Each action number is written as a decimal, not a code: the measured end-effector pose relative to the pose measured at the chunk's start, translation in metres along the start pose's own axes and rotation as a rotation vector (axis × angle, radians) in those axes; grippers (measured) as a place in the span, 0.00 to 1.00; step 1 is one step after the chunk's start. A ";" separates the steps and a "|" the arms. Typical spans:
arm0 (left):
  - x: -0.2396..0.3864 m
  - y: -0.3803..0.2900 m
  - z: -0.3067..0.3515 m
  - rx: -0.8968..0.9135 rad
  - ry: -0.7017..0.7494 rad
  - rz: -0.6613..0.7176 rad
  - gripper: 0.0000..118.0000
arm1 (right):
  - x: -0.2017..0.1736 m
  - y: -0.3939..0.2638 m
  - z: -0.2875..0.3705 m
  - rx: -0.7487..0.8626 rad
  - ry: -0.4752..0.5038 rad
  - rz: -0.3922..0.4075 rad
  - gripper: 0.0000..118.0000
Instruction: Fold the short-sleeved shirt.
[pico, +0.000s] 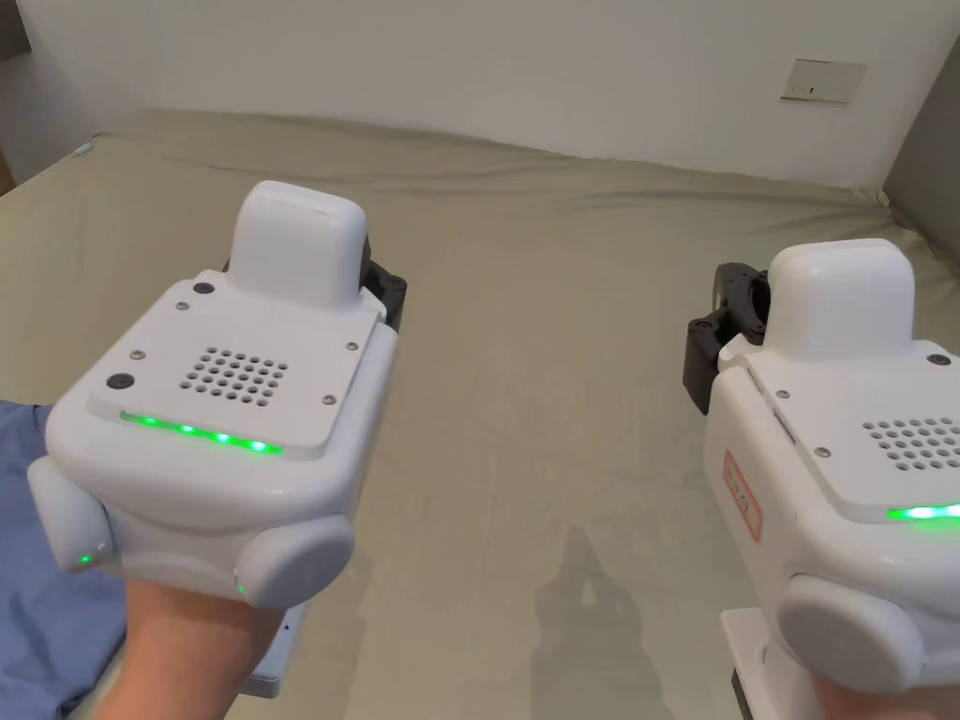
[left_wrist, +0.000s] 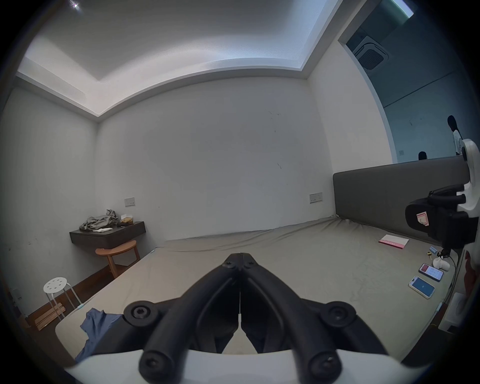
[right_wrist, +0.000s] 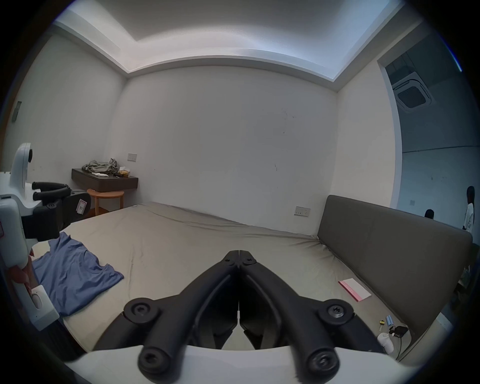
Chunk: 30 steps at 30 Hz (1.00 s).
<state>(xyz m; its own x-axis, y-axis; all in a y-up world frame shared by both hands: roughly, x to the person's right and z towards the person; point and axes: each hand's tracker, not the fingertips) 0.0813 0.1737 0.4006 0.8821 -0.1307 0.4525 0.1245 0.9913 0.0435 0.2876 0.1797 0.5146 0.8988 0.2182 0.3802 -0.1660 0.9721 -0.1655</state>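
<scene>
**Both grippers closed and empty above the bed, shirt lying off to the left**

In the head view you hold the left gripper (pico: 380, 281) and the right gripper (pico: 703, 361) side by side over the bed sheet (pico: 544, 394), well apart from each other. Their white housings cover the jaws, so from here you cannot tell how the jaws stand. A corner of the blue short-sleeved shirt (pico: 37, 562) shows at the near left edge, beside your left hand (pico: 178, 647). A wall socket plate (pico: 823, 81) sits on the far wall at the right.

In the left gripper view your left gripper (left_wrist: 240, 261) has its jaws pressed together with nothing between them, raised above the sheet. The shirt (left_wrist: 96, 327) lies crumpled at the near left edge of the bed. The right gripper (left_wrist: 441, 223) shows at the right edge. Near it, on the sheet, lie two phones (left_wrist: 422, 287) and a pink-edged booklet (left_wrist: 393, 241). A white stool (left_wrist: 55, 285) stands on the floor at the left, and farther back a wooden stool (left_wrist: 117, 253) sits under a dark wall shelf (left_wrist: 109, 237).

In the right gripper view your right gripper (right_wrist: 239, 258) is likewise closed tight on nothing, clear of the sheet. The shirt (right_wrist: 75, 275) lies loosely spread on the left of the bed, below the left gripper (right_wrist: 65, 205). The headboard (right_wrist: 389, 249) runs along the right.
</scene>
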 end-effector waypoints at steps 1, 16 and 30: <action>0.000 0.000 0.001 0.002 0.002 -0.003 0.00 | 0.000 0.000 0.000 0.001 0.000 0.001 0.01; -0.041 -0.007 0.021 -0.012 0.150 -0.054 0.00 | -0.033 0.009 -0.015 0.019 0.112 -0.020 0.01; -0.143 -0.022 0.080 -0.075 0.457 -0.041 0.00 | -0.145 0.021 -0.025 0.067 0.427 0.021 0.01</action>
<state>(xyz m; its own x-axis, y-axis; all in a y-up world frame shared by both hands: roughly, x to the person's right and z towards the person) -0.0841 0.1725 0.4060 0.9834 -0.1810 0.0120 0.1812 0.9833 -0.0189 0.1636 0.1660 0.4332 0.9798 0.1967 -0.0356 -0.1993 0.9744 -0.1043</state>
